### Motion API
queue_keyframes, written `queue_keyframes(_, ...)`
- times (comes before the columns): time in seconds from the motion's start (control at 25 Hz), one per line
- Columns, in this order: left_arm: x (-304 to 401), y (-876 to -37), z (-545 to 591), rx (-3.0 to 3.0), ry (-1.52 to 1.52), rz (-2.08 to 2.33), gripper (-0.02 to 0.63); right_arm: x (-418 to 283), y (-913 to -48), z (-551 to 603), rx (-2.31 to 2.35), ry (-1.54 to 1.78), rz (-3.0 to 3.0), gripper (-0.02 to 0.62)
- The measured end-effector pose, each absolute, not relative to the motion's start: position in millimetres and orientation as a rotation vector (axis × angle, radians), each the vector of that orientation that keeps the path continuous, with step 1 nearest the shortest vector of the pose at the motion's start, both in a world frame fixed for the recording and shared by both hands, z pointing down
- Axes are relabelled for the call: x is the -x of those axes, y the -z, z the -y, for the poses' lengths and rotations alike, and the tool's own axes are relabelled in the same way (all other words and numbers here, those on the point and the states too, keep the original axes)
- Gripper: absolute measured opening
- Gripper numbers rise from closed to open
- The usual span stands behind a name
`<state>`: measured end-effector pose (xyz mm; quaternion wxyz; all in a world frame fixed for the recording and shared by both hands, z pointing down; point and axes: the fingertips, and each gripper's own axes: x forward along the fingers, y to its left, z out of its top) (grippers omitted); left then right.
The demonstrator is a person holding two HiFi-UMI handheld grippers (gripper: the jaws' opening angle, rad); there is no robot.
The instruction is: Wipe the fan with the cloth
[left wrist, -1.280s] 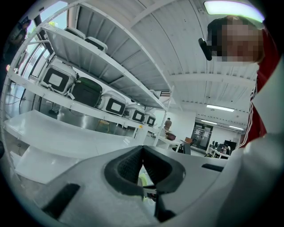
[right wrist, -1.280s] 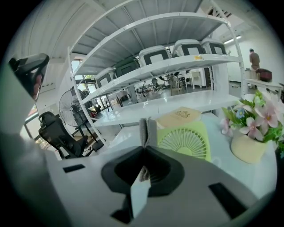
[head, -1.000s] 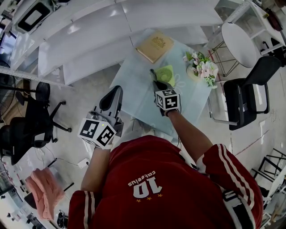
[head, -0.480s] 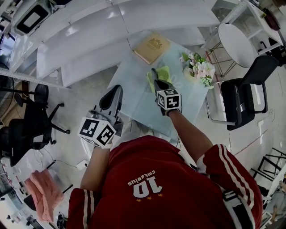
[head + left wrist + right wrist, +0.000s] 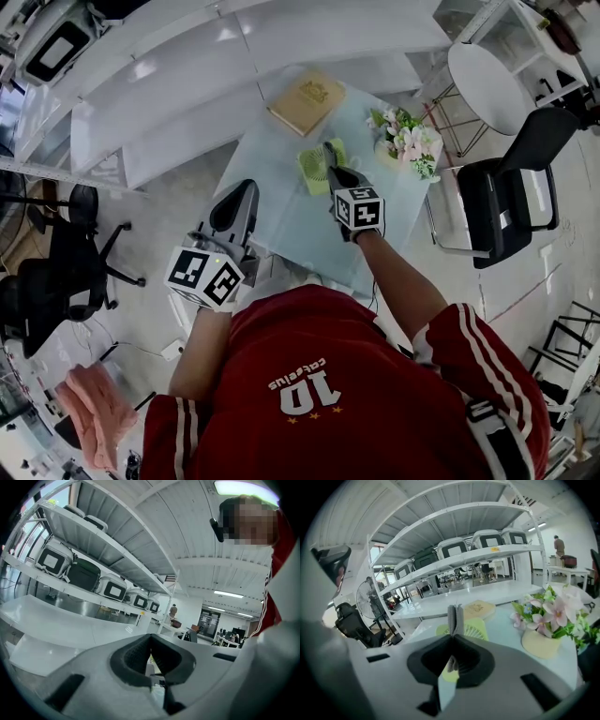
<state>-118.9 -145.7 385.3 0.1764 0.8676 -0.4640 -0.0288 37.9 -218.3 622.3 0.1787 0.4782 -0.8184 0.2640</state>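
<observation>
The left gripper [image 5: 240, 197] hangs beside the pale glass table's [image 5: 281, 223] left edge, its 2 jaws pressed together on nothing. The small pale-green fan [image 5: 312, 169] lies on that table. The right gripper's [image 5: 328, 155] jaws, also closed, sit at the fan's right rim. 1 second ago the fan lay to their right.

A bright ceiling panel [image 5: 243, 486] glows above the left gripper [image 5: 150, 639]; fisheye edges bend and darken; close jaws blur.
</observation>
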Motion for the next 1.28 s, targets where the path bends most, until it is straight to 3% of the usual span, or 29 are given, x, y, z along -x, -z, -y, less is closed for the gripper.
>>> queue_keyframes(1.28, 88, -394, 149, -2.412, 0.069, 1.336, 0.003, -102, -673, 225, -1.395, -0.743, 2.193, 0.015)
